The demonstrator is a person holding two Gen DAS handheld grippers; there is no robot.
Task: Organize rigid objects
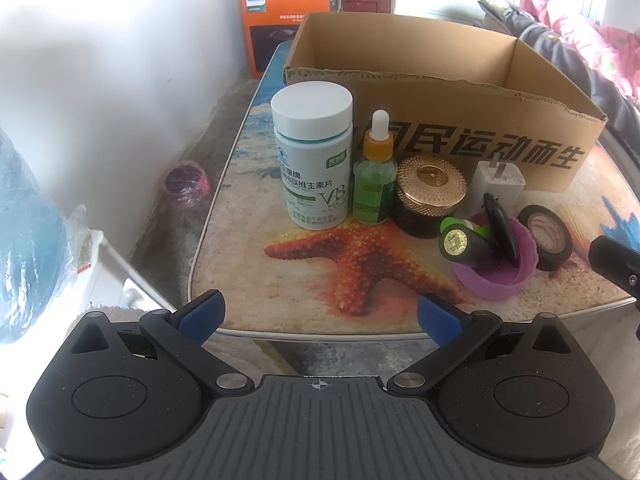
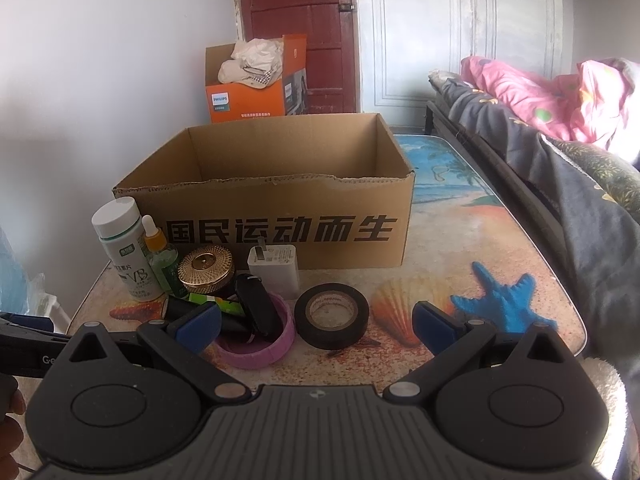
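left gripper [image 1: 318, 314] black, ribbed grey body; blue finger pads [image 1: 202, 314]; silver screws; right gripper [image 2: 316, 322] alike

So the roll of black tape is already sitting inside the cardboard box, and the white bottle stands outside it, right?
Not quite. The roll of black tape lies on the table in front of the cardboard box, not inside it, as the right wrist view shows. The white bottle does stand outside the box.

Matt corrugated cardboard box [image 2: 280, 196] with a rough torn rim. Smooth white plastic vitamin bottle [image 1: 314, 156]. Glossy gold ribbed jar lid [image 1: 432, 178]. Shiny black tape roll [image 2: 331, 316]. Glossy printed tabletop [image 2: 460, 240].
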